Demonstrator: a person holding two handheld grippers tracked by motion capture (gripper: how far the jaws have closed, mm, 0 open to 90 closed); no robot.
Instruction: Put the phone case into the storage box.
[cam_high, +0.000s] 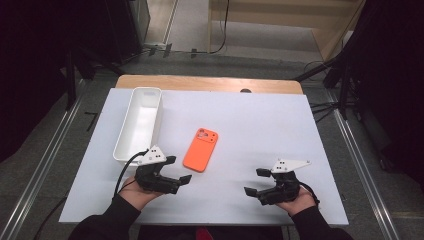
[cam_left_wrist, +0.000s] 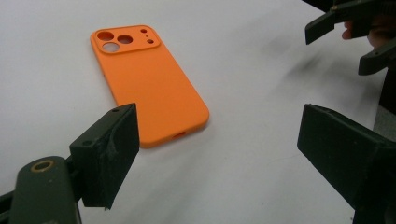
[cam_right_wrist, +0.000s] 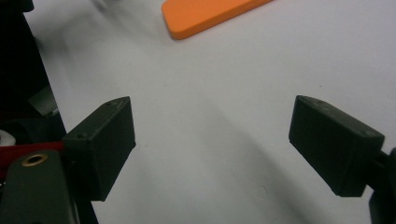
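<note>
- One orange phone case (cam_high: 200, 149) lies flat on the white table cover (cam_high: 260, 125), back side up, near the middle of the table and between the two grippers, closer to the left one. It looks like soft matte silicone, a rounded rectangle with a raised camera block at its far end; the left gripper view (cam_left_wrist: 149, 84) shows three round cut-outs and two small holes in that block.
- One white plastic bin (cam_high: 140, 122), long, narrow and rounded at the corners, stands left of the case, apart from it.
- The left gripper (cam_high: 179, 169), hard black plastic with a grey three-cornered plate on top, sits just beside the near end of the case without touching it; its two blocky jaws are spread wide with nothing between them.
- The right gripper (cam_high: 257, 181), of the same build, rests well apart from the case at the table's near right; its two jaws also stand wide apart over bare cover, holding nothing.
- The pads (cam_right_wrist: 100, 140) are flat-faced, square-edged black blocks with a dull, slightly scuffed surface.
- A light wooden table edge (cam_high: 210, 83) shows beyond the cover.
</note>
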